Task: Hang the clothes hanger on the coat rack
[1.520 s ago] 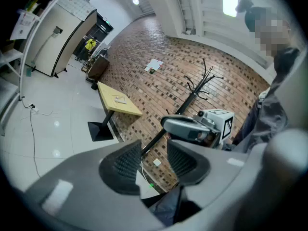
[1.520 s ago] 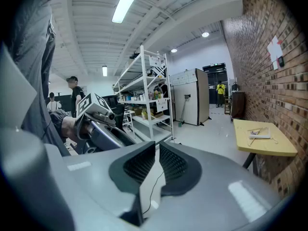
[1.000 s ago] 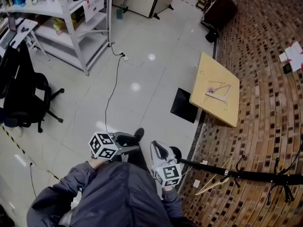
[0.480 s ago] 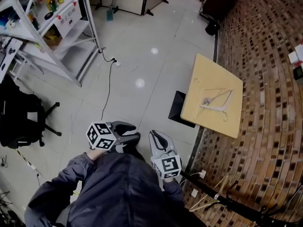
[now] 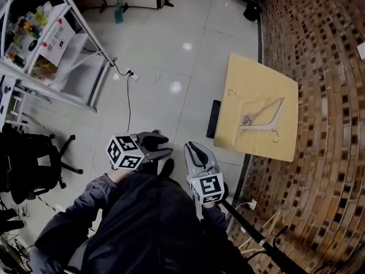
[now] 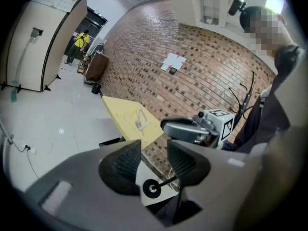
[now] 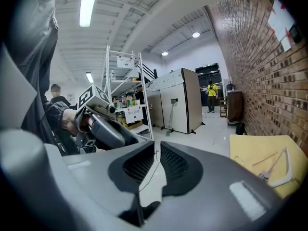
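Observation:
A pale wooden hanger (image 5: 259,116) lies flat on the small light-wood table (image 5: 284,144) against the brick wall; it also shows as the hanger (image 6: 139,121) and the hanger (image 7: 279,170) in the gripper views. The coat rack's black pole (image 5: 254,236) slants along the bottom of the head view, its hooks (image 6: 248,93) rising to the right in the left gripper view. My left gripper (image 5: 162,144) (image 6: 154,146) is open and empty. My right gripper (image 5: 193,149) (image 7: 157,148) is opening, with a thin slit between the jaws and nothing in it. Both are held short of the table.
White metal shelving (image 5: 54,50) with bottles stands upper left, and a black office chair (image 5: 28,164) at far left. A cable (image 5: 126,110) runs across the tiled floor. A black base plate (image 5: 214,119) lies by the table. Tall partition panels (image 7: 173,100) stand far off.
Both grippers have been carried toward the table, which now looks nearer and larger. The coat rack has slid toward the bottom edge, and the shelving and chair have shifted left.

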Demonstrator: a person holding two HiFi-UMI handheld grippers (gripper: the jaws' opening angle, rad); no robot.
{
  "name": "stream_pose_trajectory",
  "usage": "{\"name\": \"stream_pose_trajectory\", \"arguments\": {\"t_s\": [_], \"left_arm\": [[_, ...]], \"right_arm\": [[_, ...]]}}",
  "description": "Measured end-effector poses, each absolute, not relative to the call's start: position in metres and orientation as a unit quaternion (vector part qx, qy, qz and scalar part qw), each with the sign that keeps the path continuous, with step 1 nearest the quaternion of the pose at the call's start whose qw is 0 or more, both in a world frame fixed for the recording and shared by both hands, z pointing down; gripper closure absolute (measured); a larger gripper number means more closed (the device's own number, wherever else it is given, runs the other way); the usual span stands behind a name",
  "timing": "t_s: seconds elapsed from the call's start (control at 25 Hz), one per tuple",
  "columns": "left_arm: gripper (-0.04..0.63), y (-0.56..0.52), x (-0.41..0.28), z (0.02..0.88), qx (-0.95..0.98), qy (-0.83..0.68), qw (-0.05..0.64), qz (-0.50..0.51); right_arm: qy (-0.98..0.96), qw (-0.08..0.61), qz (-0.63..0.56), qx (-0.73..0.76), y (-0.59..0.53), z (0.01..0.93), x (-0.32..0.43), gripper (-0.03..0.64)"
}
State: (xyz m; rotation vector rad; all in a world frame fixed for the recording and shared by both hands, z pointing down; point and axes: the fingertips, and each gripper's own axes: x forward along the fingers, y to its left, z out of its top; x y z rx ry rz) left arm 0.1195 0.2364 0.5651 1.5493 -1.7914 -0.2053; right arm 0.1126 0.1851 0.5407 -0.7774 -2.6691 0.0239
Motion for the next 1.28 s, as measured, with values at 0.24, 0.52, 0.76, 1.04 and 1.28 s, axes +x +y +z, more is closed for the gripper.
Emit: {"name": "stream_pose_trajectory", "arguments": {"t_s": [0.24,0.52,0.76,1.04,1.28], "left_arm": [[0.448,0.208,0.058,0.575,0.635,-0.674,0.373,-0.052],[0.446,0.195,-0.043,0.578,0.665,-0.646,0.372,-0.046],[0.446,0.202,-0.122,0.577,0.693,-0.617,0.371,-0.032],[0.446,0.176,-0.170,0.585,0.736,-0.568,0.369,0.001],[0.446,0.113,-0.181,0.588,0.780,-0.506,0.367,0.037]], "right_arm": [[-0.948,0.203,0.006,-0.247,0.159,0.556,0.057,0.588],[-0.952,0.226,0.009,-0.208,0.148,0.557,-0.042,0.586],[-0.954,0.238,0.010,-0.182,0.153,0.549,-0.123,0.586],[-0.960,0.252,0.019,-0.121,0.128,0.551,-0.159,0.586],[-0.968,0.242,0.040,-0.042,0.069,0.553,-0.161,0.586]]}}
